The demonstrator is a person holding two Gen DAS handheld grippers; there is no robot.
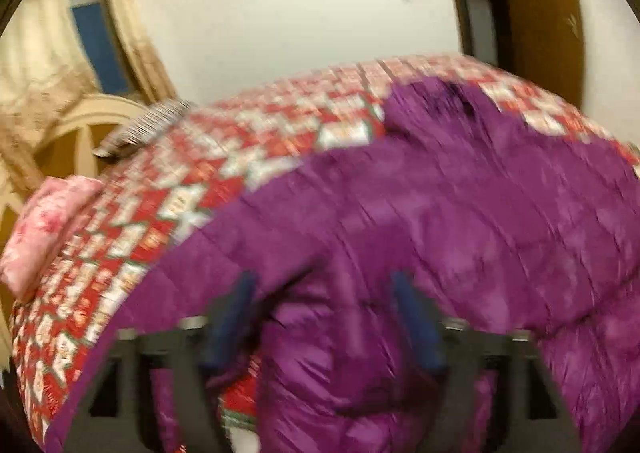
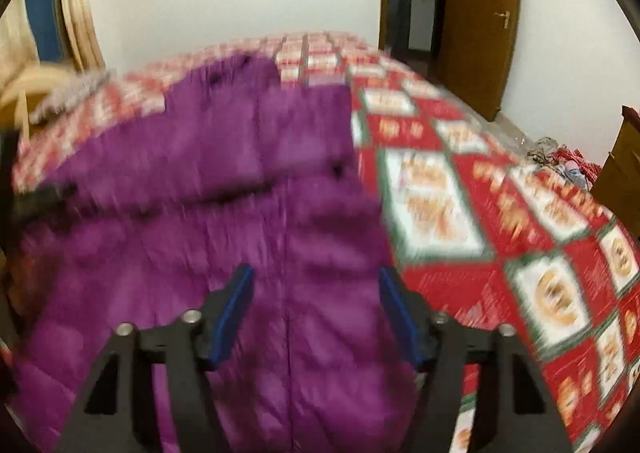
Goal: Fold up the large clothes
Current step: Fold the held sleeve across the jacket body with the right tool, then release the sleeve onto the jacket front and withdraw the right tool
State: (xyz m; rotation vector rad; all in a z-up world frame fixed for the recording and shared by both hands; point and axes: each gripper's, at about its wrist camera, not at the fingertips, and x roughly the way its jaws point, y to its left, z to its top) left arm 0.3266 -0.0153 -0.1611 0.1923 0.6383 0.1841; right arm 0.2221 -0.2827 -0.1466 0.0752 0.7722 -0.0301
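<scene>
A large purple padded jacket (image 1: pixel 460 213) lies spread on a bed with a red and white patterned cover (image 1: pixel 248 141). My left gripper (image 1: pixel 324 285) is open, its blue pads either side of a raised fold of the jacket near its lower edge. In the right wrist view the same jacket (image 2: pixel 224 173) fills the left and middle, with a centre seam running toward me. My right gripper (image 2: pixel 316 277) is open just above the jacket's lower part, holding nothing. Both views are motion-blurred.
A pink pillow (image 1: pixel 44 229) and a striped pillow (image 1: pixel 148 125) lie at the bed's head by a cream headboard (image 1: pixel 80 121). A brown door (image 2: pixel 480 21) stands open beyond the bed. Clutter (image 2: pixel 560 161) and a wooden cabinet (image 2: pixel 620 173) are at right.
</scene>
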